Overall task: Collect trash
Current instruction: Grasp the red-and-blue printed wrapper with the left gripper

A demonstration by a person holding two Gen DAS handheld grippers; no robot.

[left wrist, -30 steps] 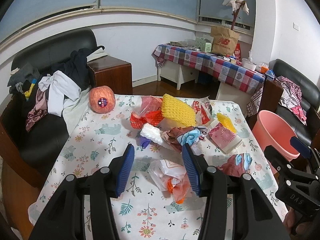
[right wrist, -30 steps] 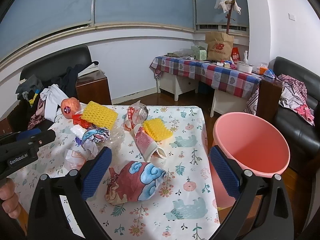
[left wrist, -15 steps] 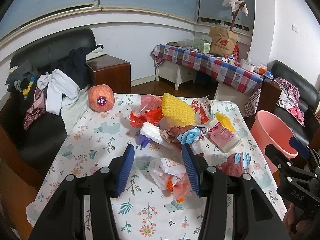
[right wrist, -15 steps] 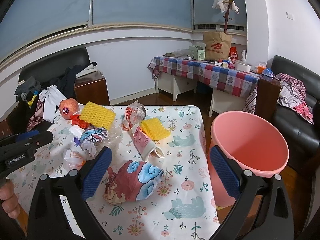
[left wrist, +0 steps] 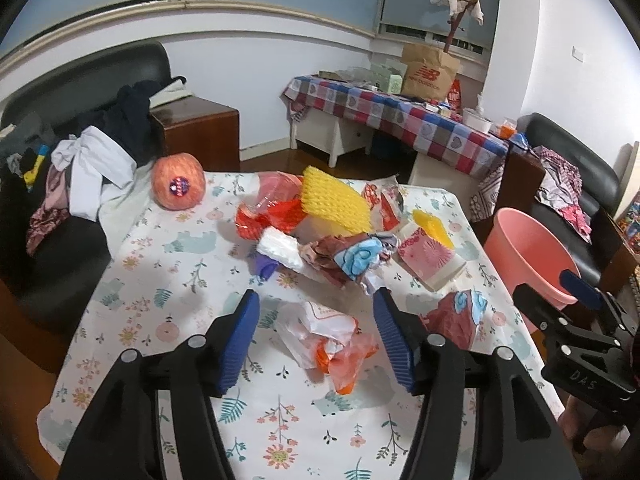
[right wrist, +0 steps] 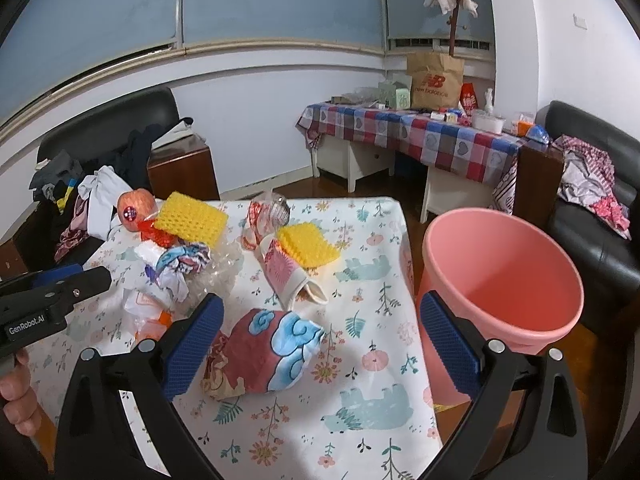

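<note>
Grippers | your left gripper (left wrist: 316, 336) is gaping over crumpled wrapper (left wrist: 326, 340), seemingly not touching | right gripper (right wrist: 320, 344) is spreading above cloud-print bag (right wrist: 264, 354), bucket (right wrist: 500, 276) near right.

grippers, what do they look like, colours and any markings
Both are matte black plastic frames with silver rivets at the joints, and jaws lined with ribbed blue pads. The left gripper carries white "GenRobot.AI" lettering on its side, seen from the right wrist view. The right gripper has "DAS" embossed on its body. A bare hand grips the left one; no cables show.
</note>
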